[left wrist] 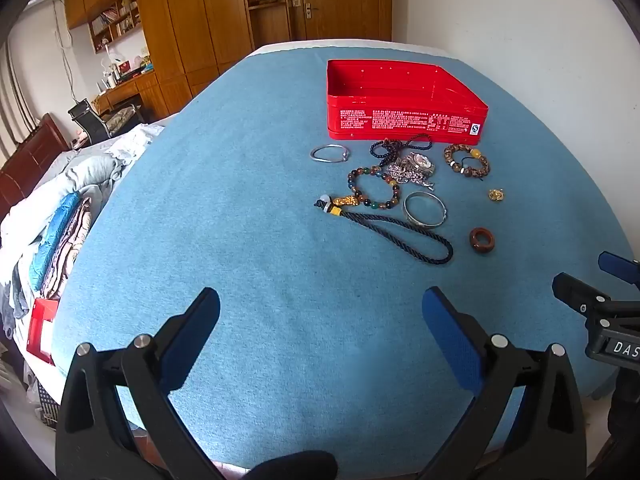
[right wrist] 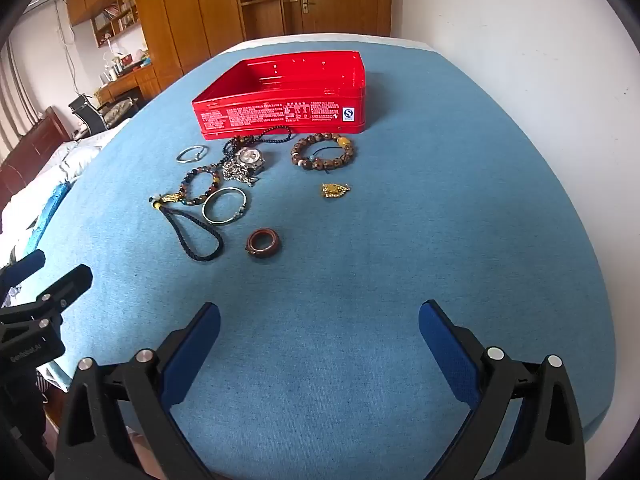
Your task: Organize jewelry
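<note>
The left gripper (left wrist: 320, 312) and the right gripper (right wrist: 320, 324) both hover with fingers spread wide and empty above the blue fabric-covered counter (right wrist: 400, 260). All the jewelry lies well ahead of the fingertips, in front of an open red metal tin (right wrist: 280, 114) printed with white text. Nearest the right gripper sits a thick reddish-brown ring (right wrist: 263, 243), beside a braided dark cord loop (right wrist: 198, 238) and a smooth silver bangle (right wrist: 224, 206). Further off are a multicoloured bead bracelet (left wrist: 374, 186), a metal watch (right wrist: 249, 159), a brown wooden bead bracelet (right wrist: 322, 152), a small gold pendant (right wrist: 334, 191) and a thin silver bangle (left wrist: 330, 153).
</note>
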Demonstrator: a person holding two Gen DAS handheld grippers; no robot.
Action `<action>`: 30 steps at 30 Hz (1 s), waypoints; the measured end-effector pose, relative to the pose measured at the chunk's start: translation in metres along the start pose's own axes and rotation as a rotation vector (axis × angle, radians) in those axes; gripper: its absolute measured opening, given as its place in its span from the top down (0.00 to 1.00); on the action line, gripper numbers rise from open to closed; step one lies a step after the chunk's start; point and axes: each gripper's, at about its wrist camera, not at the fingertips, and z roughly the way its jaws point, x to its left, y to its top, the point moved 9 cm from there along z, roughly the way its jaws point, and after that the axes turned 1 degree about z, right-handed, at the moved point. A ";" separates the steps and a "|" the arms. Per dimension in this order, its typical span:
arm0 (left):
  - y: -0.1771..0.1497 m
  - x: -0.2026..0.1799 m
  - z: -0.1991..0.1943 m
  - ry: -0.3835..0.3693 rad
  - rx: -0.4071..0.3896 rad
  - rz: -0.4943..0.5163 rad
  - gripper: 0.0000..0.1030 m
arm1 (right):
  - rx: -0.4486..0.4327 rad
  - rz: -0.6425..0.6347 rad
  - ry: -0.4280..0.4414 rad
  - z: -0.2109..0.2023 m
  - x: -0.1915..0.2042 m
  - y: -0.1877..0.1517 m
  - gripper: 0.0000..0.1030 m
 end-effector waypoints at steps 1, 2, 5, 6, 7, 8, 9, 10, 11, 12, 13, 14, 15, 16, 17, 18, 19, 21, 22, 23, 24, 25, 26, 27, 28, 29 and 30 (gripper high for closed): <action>0.000 0.000 0.000 0.000 -0.001 -0.001 0.03 | -0.002 0.000 0.000 0.000 0.000 0.000 0.04; 0.000 0.000 0.000 -0.001 -0.001 -0.001 0.03 | -0.002 0.000 0.001 0.000 0.000 0.000 0.04; 0.000 0.000 0.000 0.000 -0.002 -0.001 0.03 | -0.003 0.000 0.000 0.000 -0.001 0.000 0.04; 0.000 0.001 0.000 -0.001 -0.003 -0.001 0.03 | -0.003 0.000 0.000 0.000 0.000 0.000 0.04; 0.000 0.001 0.001 -0.001 -0.003 -0.001 0.03 | -0.003 0.000 0.001 -0.001 0.000 0.000 0.04; 0.000 0.001 0.001 -0.001 -0.002 -0.001 0.03 | -0.003 0.000 0.001 -0.001 0.000 0.000 0.04; 0.000 0.001 0.001 -0.002 -0.002 -0.001 0.03 | -0.001 0.001 0.003 0.000 -0.001 0.000 0.04; -0.001 0.002 0.001 -0.002 -0.003 -0.002 0.03 | -0.001 0.001 0.003 0.000 -0.001 0.000 0.04; -0.001 0.002 0.002 -0.002 -0.003 -0.002 0.03 | -0.001 0.001 0.003 0.000 -0.001 0.000 0.04; 0.000 0.000 0.000 0.002 -0.002 0.001 0.03 | -0.001 0.001 0.003 0.000 -0.001 0.000 0.04; 0.000 0.000 0.000 0.002 -0.003 0.000 0.03 | -0.002 0.002 0.003 0.000 -0.001 0.000 0.04; 0.000 0.000 0.000 0.002 -0.003 0.000 0.03 | -0.002 0.002 0.003 0.000 -0.001 0.000 0.04; 0.000 0.000 0.000 0.001 -0.003 0.000 0.03 | -0.002 0.002 0.003 0.000 -0.001 0.000 0.04; 0.000 0.000 0.000 0.002 -0.003 0.001 0.03 | -0.003 0.001 0.003 -0.001 -0.001 0.000 0.04; 0.000 0.000 0.000 0.003 -0.003 0.001 0.03 | -0.003 0.002 0.003 -0.001 -0.001 0.000 0.04; 0.000 0.000 0.000 0.003 -0.002 0.000 0.03 | -0.002 0.002 0.004 -0.001 -0.001 0.000 0.04; 0.000 0.000 0.000 0.002 -0.002 0.000 0.03 | -0.002 0.002 0.004 -0.001 0.000 0.000 0.04; 0.001 0.001 0.000 0.002 -0.003 -0.001 0.03 | -0.002 0.002 0.004 -0.001 0.000 0.000 0.04; 0.001 0.001 0.000 0.002 -0.003 -0.001 0.03 | -0.002 0.002 0.004 -0.001 0.000 0.000 0.04; 0.001 0.000 0.000 0.002 -0.003 0.000 0.03 | -0.002 0.002 0.005 -0.001 0.000 0.000 0.04; 0.001 0.001 0.000 0.002 -0.003 0.000 0.03 | -0.002 0.002 0.005 -0.001 0.000 0.000 0.04; 0.001 0.001 0.000 0.001 -0.002 0.000 0.03 | -0.002 0.002 0.005 -0.001 0.000 0.000 0.04; 0.001 0.001 0.000 0.001 -0.003 0.000 0.03 | -0.002 0.002 0.006 -0.001 0.000 0.000 0.04; 0.000 0.000 0.000 0.003 -0.003 0.000 0.03 | -0.002 0.002 0.006 -0.001 0.000 0.000 0.04; 0.000 0.000 0.000 0.003 -0.004 0.000 0.03 | -0.002 0.002 0.006 -0.001 0.000 0.000 0.04; 0.000 0.000 0.000 0.002 -0.003 0.000 0.03 | -0.002 0.002 0.005 -0.001 0.000 0.000 0.04; 0.000 0.000 0.000 0.002 -0.003 -0.001 0.03 | -0.003 0.002 0.005 -0.001 0.000 0.000 0.04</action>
